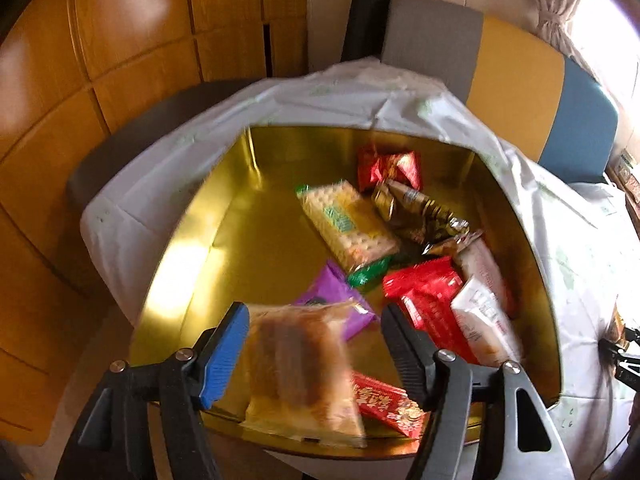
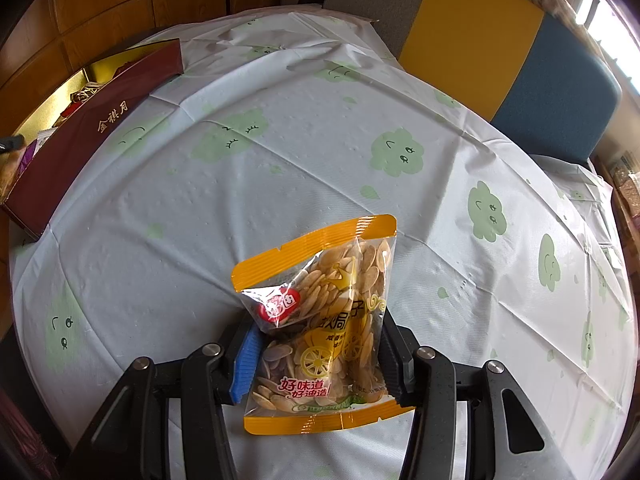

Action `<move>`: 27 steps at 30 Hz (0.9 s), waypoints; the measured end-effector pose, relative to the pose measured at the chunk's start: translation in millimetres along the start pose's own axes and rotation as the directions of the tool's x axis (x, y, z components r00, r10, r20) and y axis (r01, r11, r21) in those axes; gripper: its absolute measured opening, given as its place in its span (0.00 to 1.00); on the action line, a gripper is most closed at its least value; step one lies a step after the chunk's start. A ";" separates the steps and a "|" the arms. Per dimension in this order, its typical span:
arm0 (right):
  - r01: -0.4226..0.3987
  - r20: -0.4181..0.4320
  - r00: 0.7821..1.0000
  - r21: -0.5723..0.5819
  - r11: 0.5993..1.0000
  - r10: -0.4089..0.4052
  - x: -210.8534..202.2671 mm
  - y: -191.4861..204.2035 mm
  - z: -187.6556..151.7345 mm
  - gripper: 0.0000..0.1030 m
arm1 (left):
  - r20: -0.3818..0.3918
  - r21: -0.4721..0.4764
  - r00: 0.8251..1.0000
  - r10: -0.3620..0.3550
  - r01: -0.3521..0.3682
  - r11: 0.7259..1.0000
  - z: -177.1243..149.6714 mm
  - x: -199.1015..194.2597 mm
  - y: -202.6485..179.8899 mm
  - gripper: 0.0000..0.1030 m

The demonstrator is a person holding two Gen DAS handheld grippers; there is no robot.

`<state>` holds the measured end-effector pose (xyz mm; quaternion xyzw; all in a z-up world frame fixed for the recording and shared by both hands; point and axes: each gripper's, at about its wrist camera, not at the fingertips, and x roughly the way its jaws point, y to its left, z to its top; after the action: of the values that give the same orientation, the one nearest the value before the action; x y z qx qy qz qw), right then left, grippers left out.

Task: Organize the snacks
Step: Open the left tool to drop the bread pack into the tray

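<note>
Left gripper [image 1: 316,344]: its fingers are spread wide. A blurry cake pack [image 1: 300,372] sits between them, but neither pad looks like it touches it. I think the pack is let go, dropping into the box.
Right gripper [image 2: 318,354]: squeezed onto the seed bag [image 2: 320,324] from both sides, down low on the bag.
Where the snacks are: the box [image 1: 188,276] holds about 9 packs, mostly on its right side. The seed bag is over the table, well apart from the box.
Box: gold and shiny inside, dark red outside with gold letters, low straight walls.
Cake pack: clear, crinkly wrap with a soft brown cake inside.
Cracker pack [image 1: 348,228]: long and flat, clear wrap, green ends.
Purple pack [image 1: 336,296]: flat and smooth, partly under the cake pack.
Red packs [image 1: 424,304]: shiny foil, long shape.
Seed bag: clear plastic full of flat pale seeds, orange strips at top and bottom, top half flopping over.
Cloth [image 2: 320,140]: thin, pale blue, creased, with green cloud faces.
Risk 1: the cake pack is close to the near wall, so it could land on the rim and slip out.
Risk 2: the seed bag is slick and floppy, so it could slide from the pads on the way.
Risk 3: a hard squeeze could pop the bag or crack seeds.
</note>
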<state>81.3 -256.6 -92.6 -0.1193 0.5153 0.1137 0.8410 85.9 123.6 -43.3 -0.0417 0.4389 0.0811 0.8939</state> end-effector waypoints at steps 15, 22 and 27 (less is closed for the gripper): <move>0.001 0.002 1.000 -0.003 1.000 -0.001 -0.2 -0.2 -1.0 0.50 | 0.059 -0.002 0.998 -0.011 0.011 1.000 0.2 -30.4 -6.7 0.68; 0.002 0.002 1.000 -0.001 1.000 -0.002 -0.2 -0.3 -1.1 0.50 | 0.059 0.004 0.998 -0.029 0.029 1.000 -4.1 -35.5 -10.6 0.68; 0.001 0.003 1.000 0.007 1.000 -0.001 -0.4 -0.2 -1.1 0.48 | 0.057 0.014 0.997 -0.046 0.046 0.999 -5.6 -37.1 -13.9 0.68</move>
<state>80.3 -257.2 -92.8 -0.1164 0.5145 0.1118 0.8422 61.7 105.1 -17.4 -0.0439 0.4127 0.0589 0.9079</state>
